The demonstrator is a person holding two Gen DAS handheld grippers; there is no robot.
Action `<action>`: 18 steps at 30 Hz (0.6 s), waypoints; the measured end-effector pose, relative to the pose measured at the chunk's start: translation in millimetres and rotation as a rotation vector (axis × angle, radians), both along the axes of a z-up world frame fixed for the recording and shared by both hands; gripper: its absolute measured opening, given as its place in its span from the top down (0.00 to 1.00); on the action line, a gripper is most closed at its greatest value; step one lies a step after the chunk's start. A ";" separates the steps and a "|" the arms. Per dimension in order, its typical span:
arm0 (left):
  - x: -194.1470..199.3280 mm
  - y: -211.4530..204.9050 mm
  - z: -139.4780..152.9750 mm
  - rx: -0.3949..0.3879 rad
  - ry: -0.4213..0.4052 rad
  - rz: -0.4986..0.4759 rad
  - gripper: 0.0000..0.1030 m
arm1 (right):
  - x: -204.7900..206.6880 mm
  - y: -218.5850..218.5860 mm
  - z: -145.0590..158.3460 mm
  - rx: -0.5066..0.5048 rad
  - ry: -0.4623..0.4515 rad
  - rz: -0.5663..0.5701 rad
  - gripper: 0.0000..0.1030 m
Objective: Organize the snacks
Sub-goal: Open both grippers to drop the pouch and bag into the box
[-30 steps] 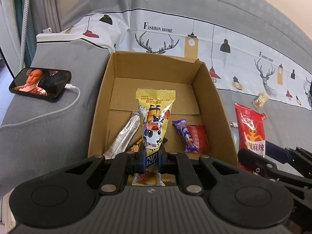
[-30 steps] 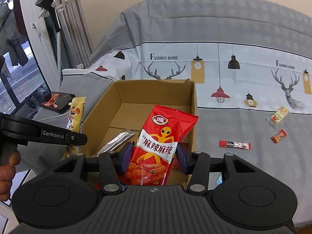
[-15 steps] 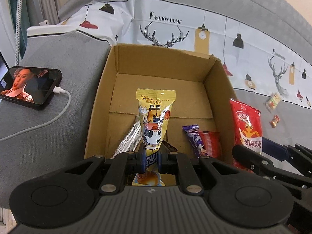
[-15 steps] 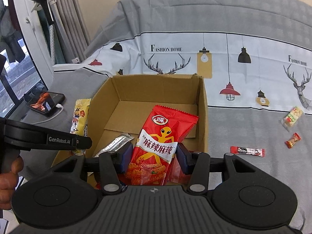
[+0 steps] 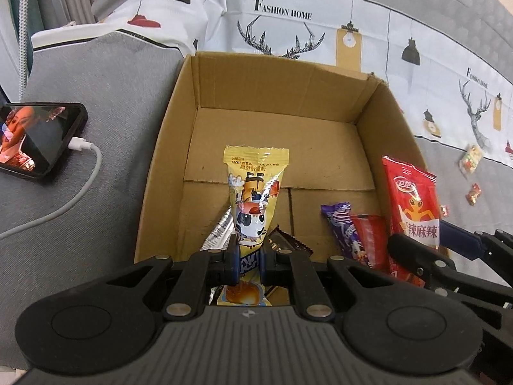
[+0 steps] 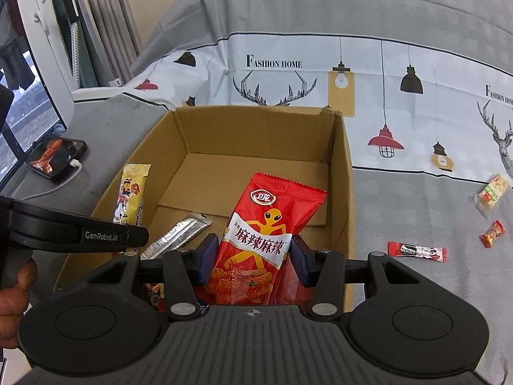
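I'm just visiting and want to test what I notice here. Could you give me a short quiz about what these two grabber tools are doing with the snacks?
1. True or false: the left gripper is shut on the yellow snack packet.
2. What does the right gripper hold? A) red spicy snack bag B) phone C) nothing
3. Fill in: the silver packet lies inside the cardboard ____.

Key: 1 true; 2 A; 3 box.
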State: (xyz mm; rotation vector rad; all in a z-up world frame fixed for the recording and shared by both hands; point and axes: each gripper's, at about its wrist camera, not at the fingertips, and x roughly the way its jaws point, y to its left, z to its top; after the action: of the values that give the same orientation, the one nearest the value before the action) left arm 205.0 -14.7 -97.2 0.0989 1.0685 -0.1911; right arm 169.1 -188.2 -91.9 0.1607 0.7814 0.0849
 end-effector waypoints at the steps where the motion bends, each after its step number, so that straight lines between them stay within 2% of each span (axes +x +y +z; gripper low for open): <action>1: 1.8 0.6 -2.2 0.004 0.003 0.001 0.88 | 1.4 0.3 -1.7 -0.003 0.003 0.001 0.50; 4: 6.0 1.9 -7.7 0.015 0.008 0.004 0.88 | 6.0 0.8 -5.3 -0.006 0.011 0.001 0.50; 6: 7.4 2.7 -9.2 0.026 0.000 0.006 0.84 | 9.2 0.4 -6.7 -0.004 0.017 -0.001 0.50; 7: 7.5 2.9 -8.8 0.033 -0.002 0.009 0.61 | 10.4 -0.5 -6.8 -0.002 0.020 -0.014 0.48; 8: 7.2 3.4 -7.5 0.036 -0.003 0.014 0.22 | 11.3 -1.6 -6.0 -0.002 0.018 -0.034 0.40; 9: 6.3 4.4 -5.7 0.032 -0.009 0.023 0.06 | 11.7 -3.0 -4.6 -0.001 0.017 -0.054 0.31; 10: 3.2 6.9 -2.1 0.022 -0.034 0.040 0.00 | 11.0 -5.2 -2.3 0.000 0.014 -0.075 0.18; 12: -3.1 9.9 2.6 0.016 -0.059 0.058 0.00 | 7.0 -8.8 1.6 0.005 0.003 -0.086 0.15; 15: -13.5 12.9 1.8 0.024 -0.015 0.077 0.00 | -5.9 -11.1 6.5 0.002 0.016 -0.078 0.13; 18: -36.1 15.3 5.7 0.035 -0.019 0.083 0.00 | -27.8 -7.8 12.3 0.021 0.031 -0.064 0.12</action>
State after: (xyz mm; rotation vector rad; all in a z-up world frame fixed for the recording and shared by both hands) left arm 168.9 0.5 -91.5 0.0879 1.0549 -0.0966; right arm 141.3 -196.0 -79.7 0.2072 0.8062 0.0305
